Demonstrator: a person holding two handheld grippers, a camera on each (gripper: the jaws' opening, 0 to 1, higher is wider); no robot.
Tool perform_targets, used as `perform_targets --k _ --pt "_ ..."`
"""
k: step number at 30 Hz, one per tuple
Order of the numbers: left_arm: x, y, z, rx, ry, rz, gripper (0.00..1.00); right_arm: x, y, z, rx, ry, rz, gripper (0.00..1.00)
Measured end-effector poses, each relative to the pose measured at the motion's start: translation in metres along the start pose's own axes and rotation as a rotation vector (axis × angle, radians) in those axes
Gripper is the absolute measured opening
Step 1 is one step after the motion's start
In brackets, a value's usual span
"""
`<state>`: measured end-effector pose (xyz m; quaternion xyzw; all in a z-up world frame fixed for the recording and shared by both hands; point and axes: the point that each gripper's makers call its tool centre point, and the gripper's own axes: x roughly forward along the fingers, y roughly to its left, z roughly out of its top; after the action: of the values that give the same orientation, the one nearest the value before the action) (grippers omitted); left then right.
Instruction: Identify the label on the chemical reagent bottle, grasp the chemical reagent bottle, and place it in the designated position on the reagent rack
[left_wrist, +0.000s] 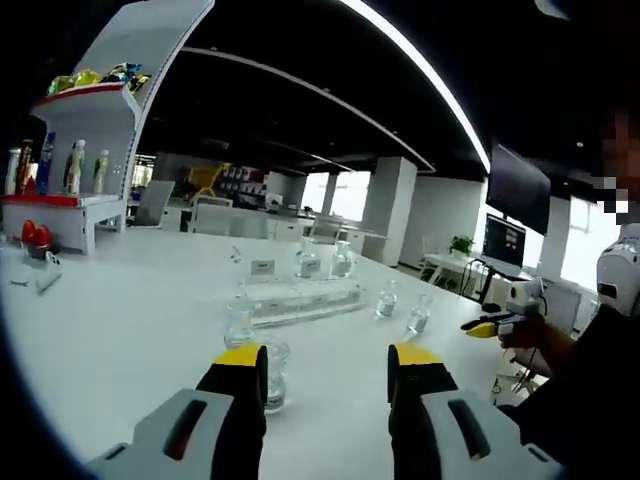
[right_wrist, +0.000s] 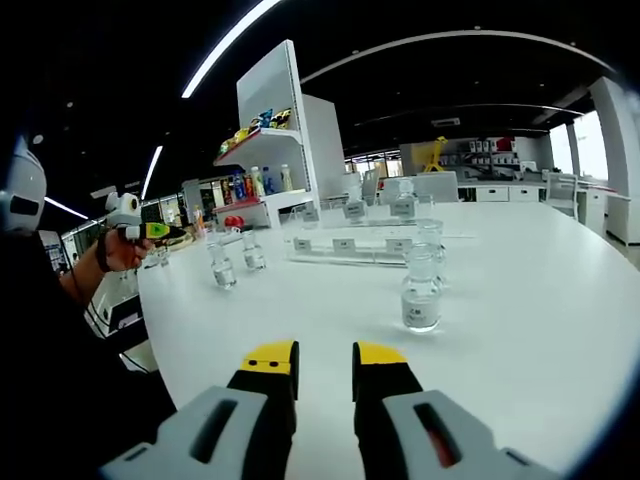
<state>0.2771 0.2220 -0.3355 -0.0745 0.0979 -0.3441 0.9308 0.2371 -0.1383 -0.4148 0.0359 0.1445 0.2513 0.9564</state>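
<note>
One broad white table (left_wrist: 130, 320) carries a clear reagent rack (left_wrist: 300, 300) near its middle, with small clear reagent bottles (right_wrist: 420, 290) (labels too small to read) standing on it, some on the rack, others scattered around it. Left claw (left_wrist: 327, 370) hovers spread and empty over the near edge, one bottle (left_wrist: 272, 375) showing just past its left jaw. Right claw (right_wrist: 324, 367) also hangs empty, its jaws slightly parted.

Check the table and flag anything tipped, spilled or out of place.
Nothing stands out. The clear bottles on the white table stand upright, some loose around the clear rack and not yet on it. No spill shows. Both tools hover open and empty.
</note>
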Motion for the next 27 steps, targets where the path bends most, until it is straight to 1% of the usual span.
perform_targets --k 5,7,9,12,13,14,15,16,18,24,27 --pt "-0.015 -0.003 -0.009 0.033 0.011 0.022 0.49 -0.002 -0.003 0.003 -0.003 -0.005 -0.010 0.21" --pt "-0.020 -0.008 -0.012 0.054 0.019 0.017 0.49 -0.003 -0.005 0.004 -0.009 -0.005 -0.014 0.21" --pt "-0.023 -0.014 -0.012 0.072 0.013 0.010 0.49 -0.004 -0.006 0.007 -0.012 -0.009 -0.019 0.21" --pt "-0.026 -0.026 -0.014 0.060 -0.004 -0.012 0.49 -0.005 -0.009 0.010 -0.015 -0.016 -0.029 0.21" --pt "-0.026 -0.029 -0.017 0.056 0.001 -0.022 0.49 -0.006 -0.009 0.011 -0.016 -0.017 -0.032 0.21" --pt "-0.026 -0.032 -0.020 0.063 0.019 -0.038 0.50 -0.006 -0.009 0.011 -0.020 -0.016 -0.033 0.21" --pt "-0.027 -0.031 -0.022 0.082 0.034 -0.041 0.51 -0.006 -0.009 0.011 -0.026 -0.014 -0.032 0.22" --pt "-0.027 -0.029 -0.022 0.087 0.034 -0.033 0.50 -0.006 -0.008 0.011 -0.033 -0.009 -0.032 0.22" --pt "-0.025 -0.024 -0.019 0.071 0.017 -0.021 0.49 -0.006 -0.008 0.012 -0.042 -0.009 -0.034 0.23" --pt "-0.018 -0.029 -0.022 0.053 0.020 -0.046 0.49 -0.011 -0.017 0.021 -0.048 -0.026 -0.064 0.24" --pt "-0.017 -0.027 -0.023 0.041 0.020 -0.048 0.49 -0.014 -0.025 0.027 -0.058 -0.034 -0.091 0.24"
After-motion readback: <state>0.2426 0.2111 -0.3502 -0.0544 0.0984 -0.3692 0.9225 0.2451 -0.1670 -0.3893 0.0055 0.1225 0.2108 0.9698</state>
